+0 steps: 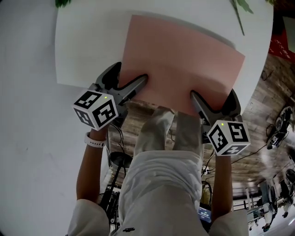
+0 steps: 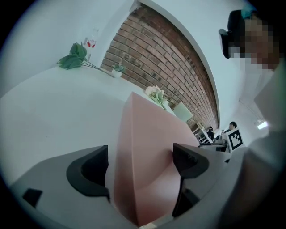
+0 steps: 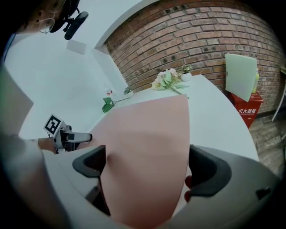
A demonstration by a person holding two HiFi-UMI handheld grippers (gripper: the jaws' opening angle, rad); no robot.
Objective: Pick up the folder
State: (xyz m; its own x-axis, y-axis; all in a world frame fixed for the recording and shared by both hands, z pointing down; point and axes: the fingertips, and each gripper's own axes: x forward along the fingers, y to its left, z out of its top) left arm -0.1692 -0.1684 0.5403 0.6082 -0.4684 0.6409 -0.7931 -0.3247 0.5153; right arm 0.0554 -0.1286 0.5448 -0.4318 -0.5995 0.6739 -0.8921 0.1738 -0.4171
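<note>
A pink folder [image 1: 184, 60] lies on the white table [image 1: 87, 46], with its near edge hanging over the table's front edge. My left gripper [image 1: 130, 73] straddles the folder's near left corner. My right gripper [image 1: 212, 94] straddles its near right edge. In the left gripper view the folder [image 2: 147, 147] stands edge-on between the wide jaws of the left gripper [image 2: 140, 163], a thin gap beside one pad. In the right gripper view the folder [image 3: 147, 147] fills the space between the wide jaws of the right gripper [image 3: 147, 167]. Neither gripper clamps it.
Green leaves [image 1: 239, 9] lie at the table's far edge, beside a flower bunch [image 3: 167, 80] and a glass [image 2: 91, 42]. A brick wall [image 3: 201, 40] stands behind, with a green board [image 3: 241, 76] and a red box [image 3: 248, 109]. My legs [image 1: 161, 152] are below the front edge.
</note>
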